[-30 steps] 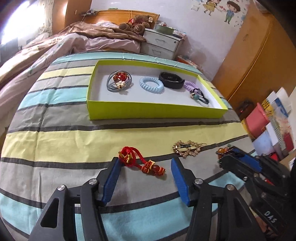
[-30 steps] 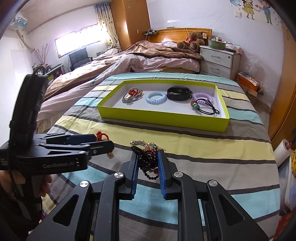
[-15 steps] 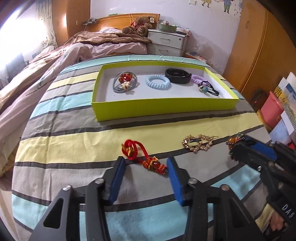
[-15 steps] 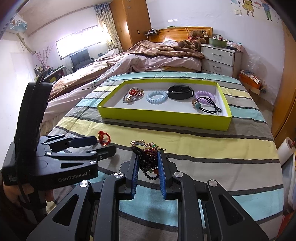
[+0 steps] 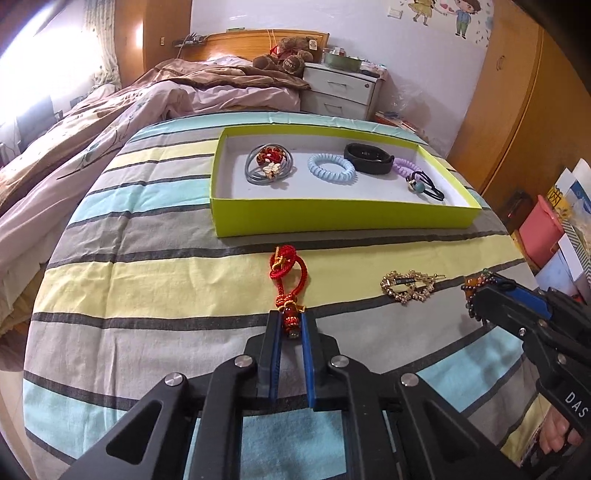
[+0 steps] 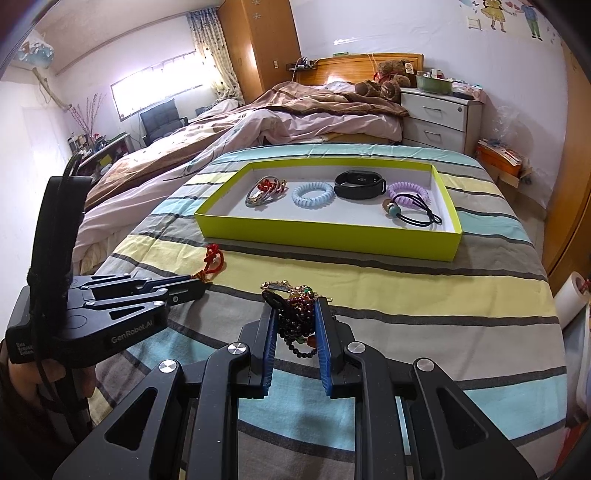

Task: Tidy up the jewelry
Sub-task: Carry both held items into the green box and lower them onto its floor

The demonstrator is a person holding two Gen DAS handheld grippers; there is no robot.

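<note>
On the striped bed, one red knotted cord is clamped by the left claw; one dark bead bracelet is clamped by the right claw; one gold brooch is left loose; five pieces are counted in the one green tray.

walls: white, cartoon stickers | window: bright, curtained | wardrobe: wooden | bed: rumpled brown-pink quilt, wooden headboard | nightstand: white | foreground bed: striped cover
</note>
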